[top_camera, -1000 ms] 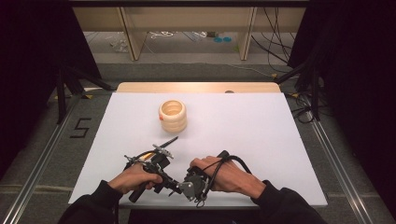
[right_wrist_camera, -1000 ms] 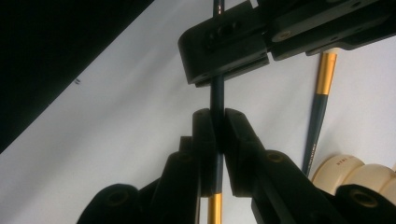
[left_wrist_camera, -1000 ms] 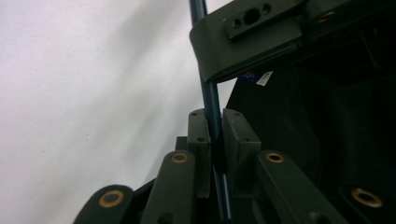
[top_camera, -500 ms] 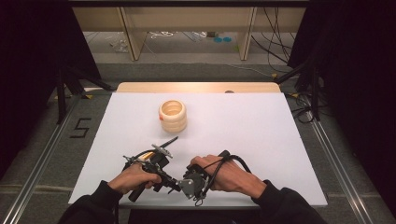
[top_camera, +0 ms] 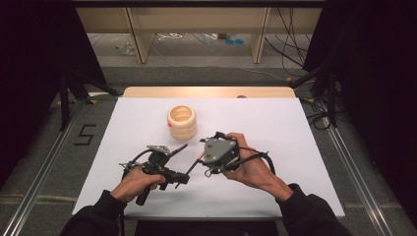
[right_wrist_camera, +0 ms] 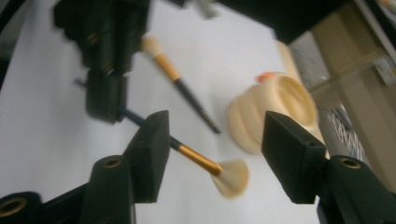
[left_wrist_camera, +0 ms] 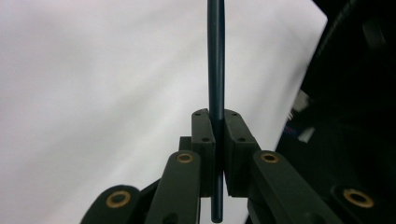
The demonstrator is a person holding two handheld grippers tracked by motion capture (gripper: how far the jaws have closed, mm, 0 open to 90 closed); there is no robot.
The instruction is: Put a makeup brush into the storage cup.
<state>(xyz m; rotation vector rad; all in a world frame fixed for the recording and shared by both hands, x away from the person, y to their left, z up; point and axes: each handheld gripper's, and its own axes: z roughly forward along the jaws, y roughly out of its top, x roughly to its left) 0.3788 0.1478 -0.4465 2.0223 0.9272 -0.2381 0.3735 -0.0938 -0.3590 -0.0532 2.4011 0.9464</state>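
Left gripper [left_wrist_camera: 215,140] fingers pinched tight on thin dark-handled makeup brush [left_wrist_camera: 216,60] with gold ferrule and fan bristles [right_wrist_camera: 201,161]. Right gripper [right_wrist_camera: 212,140] fingers spread wide, holding nothing, brush tip between them in the right gripper view. Second dark-handled gold-ferrule brush [right_wrist_camera: 180,84] lies on white tabletop [top_camera: 275,123], near cream ribbed round holder [top_camera: 182,122], upright, beyond both grippers.

High view overhead, tool views close, sharing white table [top_camera: 295,128]
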